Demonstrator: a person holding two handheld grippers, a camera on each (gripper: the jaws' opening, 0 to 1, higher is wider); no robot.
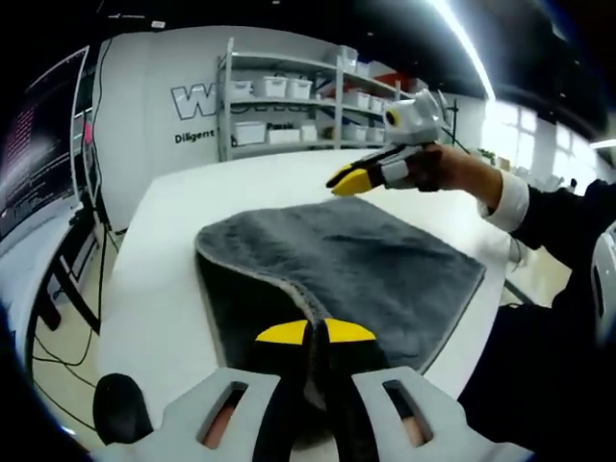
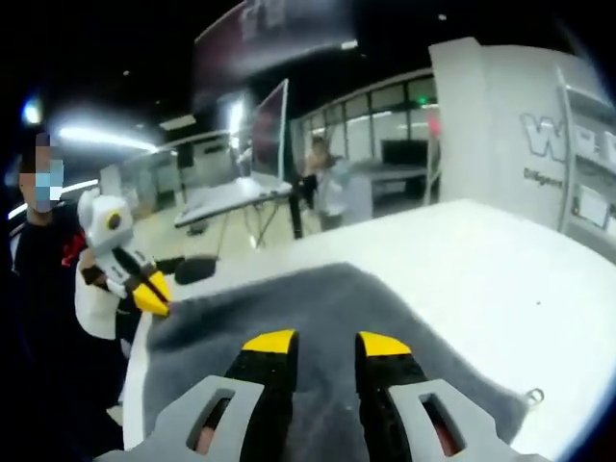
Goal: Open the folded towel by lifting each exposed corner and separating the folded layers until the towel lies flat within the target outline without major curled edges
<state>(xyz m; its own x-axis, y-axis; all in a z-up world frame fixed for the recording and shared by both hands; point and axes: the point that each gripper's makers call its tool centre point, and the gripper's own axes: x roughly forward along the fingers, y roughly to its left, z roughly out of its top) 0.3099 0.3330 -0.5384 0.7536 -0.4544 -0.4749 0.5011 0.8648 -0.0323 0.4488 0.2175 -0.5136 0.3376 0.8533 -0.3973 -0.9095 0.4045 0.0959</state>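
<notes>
The grey towel [image 1: 356, 274] lies on the white table [image 1: 183, 231], directly ahead of our left tool [image 1: 314, 333], and its near edge is pinched between the jaws of this tool, which are closed together on the fabric. Beside the tool, a folded layer shows as a pale curved hem, so we judge that the towel is not fully opened. Our right tool [image 2: 325, 345] hovers over the far side of the towel, with its jaws apart and nothing between them. We cannot see any target outline around the towel. In our estimate the task is in the middle: the layers must yet be separated and the edges made flat.
</notes>
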